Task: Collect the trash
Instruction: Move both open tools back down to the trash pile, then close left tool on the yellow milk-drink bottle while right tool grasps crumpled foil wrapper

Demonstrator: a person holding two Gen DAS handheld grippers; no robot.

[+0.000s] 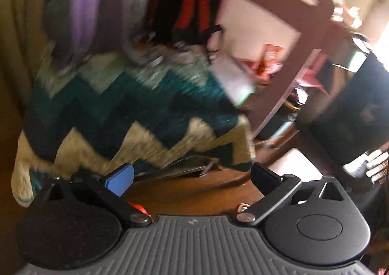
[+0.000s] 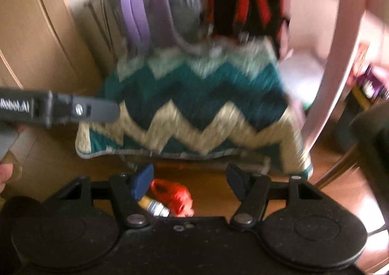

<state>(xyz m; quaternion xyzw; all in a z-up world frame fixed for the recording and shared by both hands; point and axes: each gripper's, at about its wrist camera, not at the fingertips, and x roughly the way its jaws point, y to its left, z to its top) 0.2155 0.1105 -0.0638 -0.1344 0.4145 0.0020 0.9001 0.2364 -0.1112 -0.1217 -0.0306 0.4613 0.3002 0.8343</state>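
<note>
Both your grippers are spread with nothing between the jaws, the left gripper widest, and the crumpled red wrapper lies on the wooden floor just below your right gripper, near its left finger, before the zigzag-patterned blanket.

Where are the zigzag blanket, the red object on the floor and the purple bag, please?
zigzag blanket (image 2: 194,104): right wrist view, its teal band.
red object (image 2: 175,196): right wrist view, its middle.
purple bag (image 2: 145,7): right wrist view, its strap.

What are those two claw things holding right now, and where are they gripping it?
Nothing. The left gripper and the right gripper both stand open with only bare floor between their fingers. The crumpled red item lies on the floor under the right one, untouched.
</note>
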